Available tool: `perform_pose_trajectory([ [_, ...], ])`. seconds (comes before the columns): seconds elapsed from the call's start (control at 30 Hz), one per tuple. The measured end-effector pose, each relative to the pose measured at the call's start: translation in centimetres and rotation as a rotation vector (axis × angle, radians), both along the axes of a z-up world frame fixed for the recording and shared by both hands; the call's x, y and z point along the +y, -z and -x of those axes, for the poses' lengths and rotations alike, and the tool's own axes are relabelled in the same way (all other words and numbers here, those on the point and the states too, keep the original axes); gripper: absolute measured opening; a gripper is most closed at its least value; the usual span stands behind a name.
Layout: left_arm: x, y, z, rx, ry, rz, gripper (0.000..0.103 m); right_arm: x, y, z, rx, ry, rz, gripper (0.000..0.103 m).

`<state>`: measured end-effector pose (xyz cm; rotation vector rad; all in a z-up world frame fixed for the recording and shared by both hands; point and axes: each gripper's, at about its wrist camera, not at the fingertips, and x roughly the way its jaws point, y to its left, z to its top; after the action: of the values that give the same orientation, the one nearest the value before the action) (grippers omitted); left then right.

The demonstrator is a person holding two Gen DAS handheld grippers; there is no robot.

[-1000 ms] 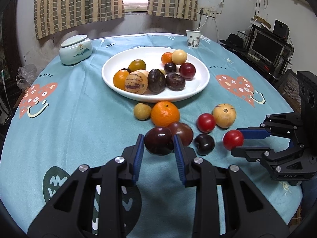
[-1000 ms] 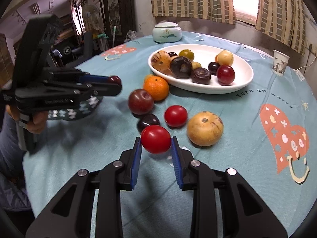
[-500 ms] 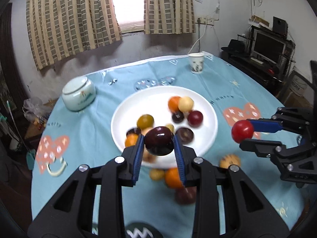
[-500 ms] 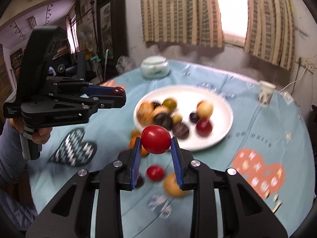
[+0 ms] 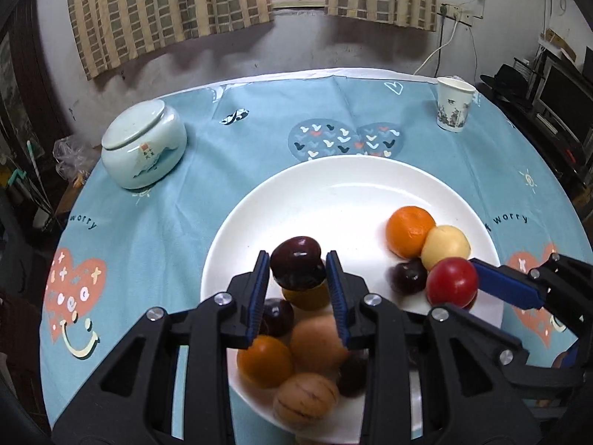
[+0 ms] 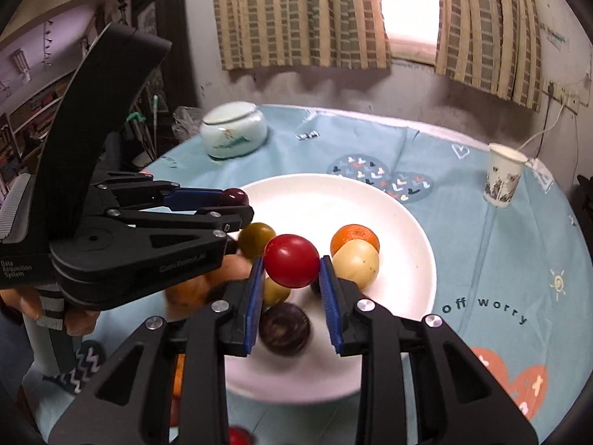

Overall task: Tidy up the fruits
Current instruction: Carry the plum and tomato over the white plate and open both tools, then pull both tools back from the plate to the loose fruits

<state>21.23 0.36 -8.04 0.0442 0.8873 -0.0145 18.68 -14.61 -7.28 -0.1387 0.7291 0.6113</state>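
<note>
the white plate [image 5: 355, 170] sits toward the near edge of the round table's blue cloth [image 5: 155, 230], its far half bare, with open cloth between it and the lidded ceramic jar [image 5: 143, 146] at the far left edge and the paper cup [image 5: 453, 104] at the far right edge. the left gripper [image 5: 298, 272], jaws just eased apart, brackets a dark plum [image 5: 295, 259] over the plate's near half; whether the pads still press it cannot be told. the right gripper [image 6: 291, 278] is clamped on a red fruit [image 6: 291, 265] above the piled fruit, beside an orange [image 5: 409, 235] and a pale yellow fruit [image 5: 446, 246].
</note>
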Motion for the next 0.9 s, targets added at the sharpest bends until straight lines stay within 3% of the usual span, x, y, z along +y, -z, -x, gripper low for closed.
perform_pose_trajectory([
  [0.07, 0.6, -0.3, 0.2, -0.027, -0.008, 0.033, 0.058, 0.3, 0.4, -0.5, 0.008, 0.018, 0.025, 0.031],
  [0.3, 1.0, -2.0, 2.7, -0.064, 0.019, 0.085, 0.060, -0.4, 0.0, -0.5, 0.014, 0.050, -0.005, 0.035],
  [0.33, 1.0, -2.1, 3.1, -0.065, 0.017, 0.089, 0.060, -0.6, -0.4, -0.3, 0.015, 0.056, -0.024, 0.062],
  [0.4, 1.6, -2.8, 4.5, -0.079, 0.013, 0.112, 0.063, -0.7, -1.1, 0.4, -0.030, 0.070, -0.037, 0.074],
  [0.6, 3.8, -4.7, 10.9, -0.137, 0.030, 0.154, 0.063, -1.2, -1.4, 3.8, -0.027, 0.050, -0.012, 0.074],
  [0.73, 3.9, -3.5, 16.5, -0.141, 0.104, 0.138, 0.064, -3.1, -0.4, 10.6, -0.083, -0.006, 0.032, 0.074],
  [0.9, 3.3, -1.4, 19.9, -0.100, 0.152, 0.162, 0.064, -3.2, 1.9, 17.1, -0.057, -0.137, 0.087, 0.059],
])
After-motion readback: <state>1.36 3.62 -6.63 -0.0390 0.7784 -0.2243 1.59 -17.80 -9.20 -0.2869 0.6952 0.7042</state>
